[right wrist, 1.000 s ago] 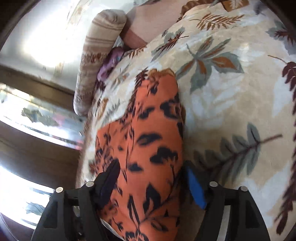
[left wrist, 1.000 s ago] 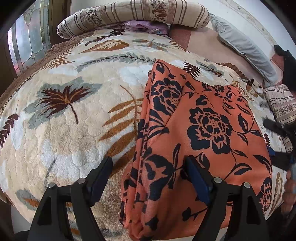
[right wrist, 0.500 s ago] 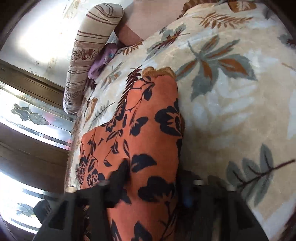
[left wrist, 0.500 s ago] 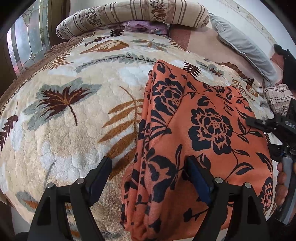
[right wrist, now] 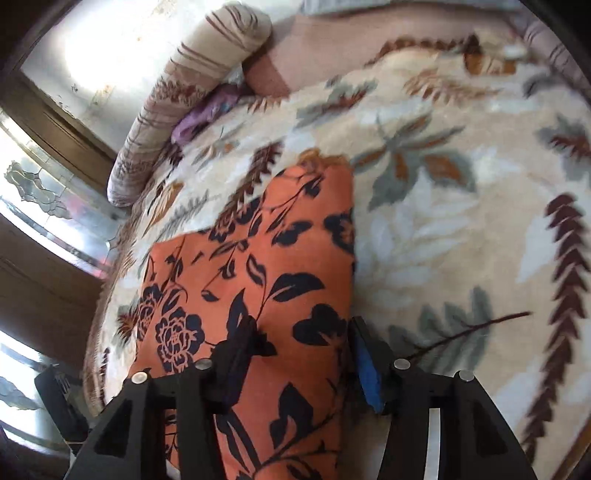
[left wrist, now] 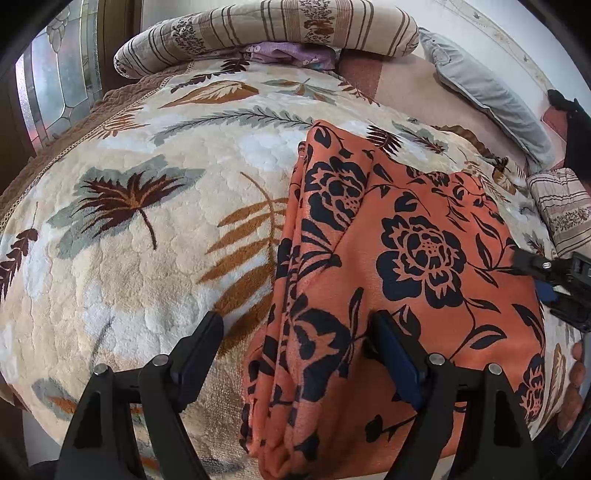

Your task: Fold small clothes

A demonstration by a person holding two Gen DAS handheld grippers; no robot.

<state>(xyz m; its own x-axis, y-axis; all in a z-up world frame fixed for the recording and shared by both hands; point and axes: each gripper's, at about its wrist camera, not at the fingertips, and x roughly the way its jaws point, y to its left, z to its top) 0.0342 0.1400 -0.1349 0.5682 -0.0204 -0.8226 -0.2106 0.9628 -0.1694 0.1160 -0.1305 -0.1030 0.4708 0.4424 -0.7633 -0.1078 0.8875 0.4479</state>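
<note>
right hand-held gripper [right wrist: 303,354] has just been closing in on the near right edge of the orange floral garment [left wrist: 399,266]; its jaws are sitting either side of the folded edge, fabric between them, narrower than a second ago but whether the pads are pressing yet I cannot tell; it has also been rolling and shifting, so its view is swinging to show more of the cloth; left hand-held gripper [left wrist: 295,343] is staying put, jaws wide open, straddling the garment's bunched left edge without pinching; garment is lying partly folded on the leaf-print blanket [left wrist: 147,258] of the bed, striped bolster [left wrist: 266,33] well beyond; reading: right side is getting its grip for the next fold, left not yet committing
</note>
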